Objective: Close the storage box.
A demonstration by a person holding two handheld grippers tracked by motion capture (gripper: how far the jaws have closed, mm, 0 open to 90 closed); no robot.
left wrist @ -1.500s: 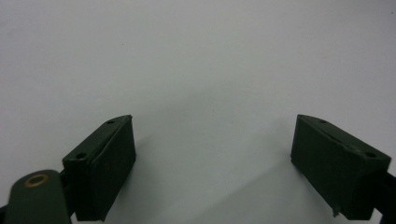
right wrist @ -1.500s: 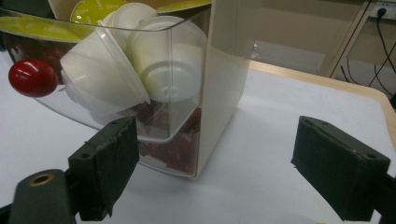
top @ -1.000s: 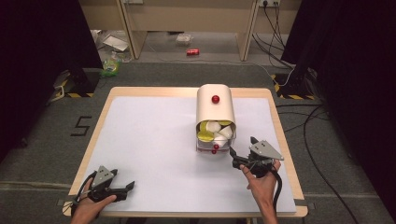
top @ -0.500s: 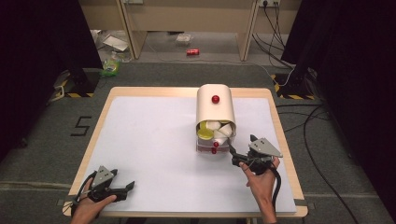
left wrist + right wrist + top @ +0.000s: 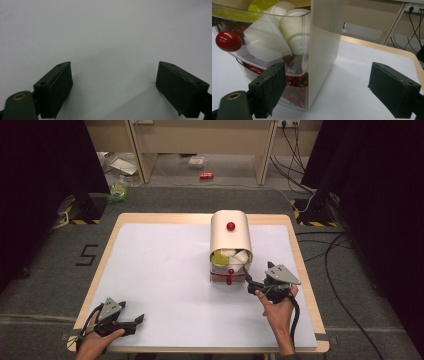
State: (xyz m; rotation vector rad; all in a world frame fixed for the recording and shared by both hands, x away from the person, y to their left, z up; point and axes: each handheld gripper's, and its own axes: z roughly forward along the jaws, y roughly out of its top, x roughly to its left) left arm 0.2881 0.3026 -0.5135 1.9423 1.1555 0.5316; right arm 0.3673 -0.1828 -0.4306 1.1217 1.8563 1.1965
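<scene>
A cream box with a rounded top and a red knob stands on the white table, right of centre. Its clear front bin is open, with a second red knob, and holds white cups and something yellow-green. My right gripper is open just right of the bin's front. In the right gripper view its jaws straddle the box's cream side wall, with the white cups and red knob close by. My left gripper lies open and empty near the front left edge.
Bare white tabletop lies under the left gripper. The table's wooden rim runs behind the right gripper. Cables trail over the floor at the right, and a red can lies beyond the table.
My right gripper has edged slightly left, closer to the box's front corner. The left gripper has stayed put.
</scene>
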